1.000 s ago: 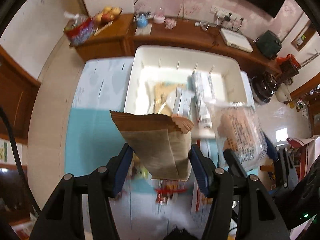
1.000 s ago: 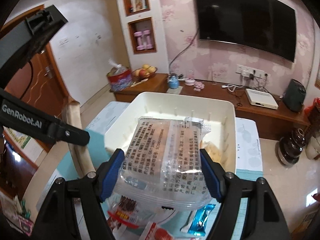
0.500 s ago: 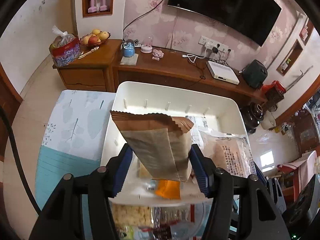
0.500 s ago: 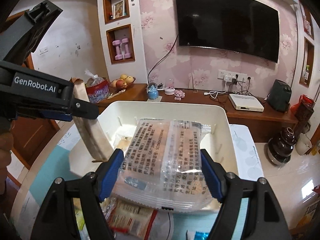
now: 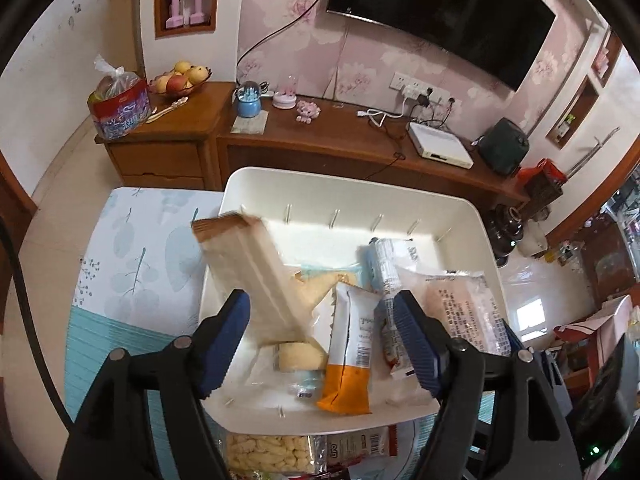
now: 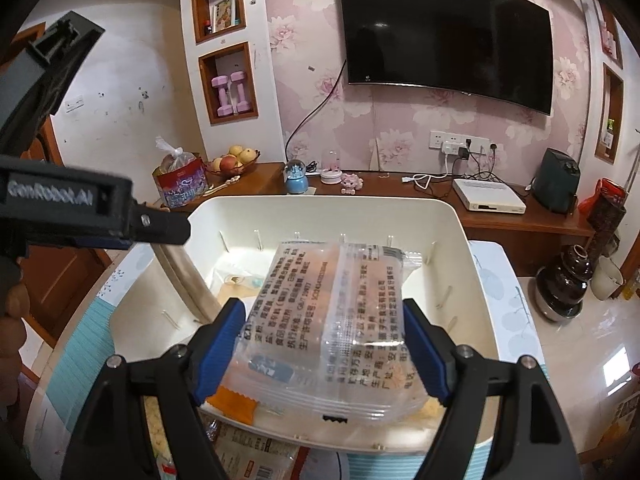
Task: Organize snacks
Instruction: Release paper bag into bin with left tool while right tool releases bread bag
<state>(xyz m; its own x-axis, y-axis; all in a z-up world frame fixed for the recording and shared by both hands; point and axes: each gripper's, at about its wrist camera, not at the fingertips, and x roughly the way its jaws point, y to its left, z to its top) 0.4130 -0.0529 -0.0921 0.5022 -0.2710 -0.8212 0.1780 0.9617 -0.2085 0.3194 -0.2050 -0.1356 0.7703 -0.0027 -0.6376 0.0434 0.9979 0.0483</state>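
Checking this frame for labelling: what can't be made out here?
- Brown packet: motion-blurred, left view; print unreadable.
- Bin floor: right view, covered by clear packet.
- Snacks below bin: cut by bottom edge and fingers, left view.
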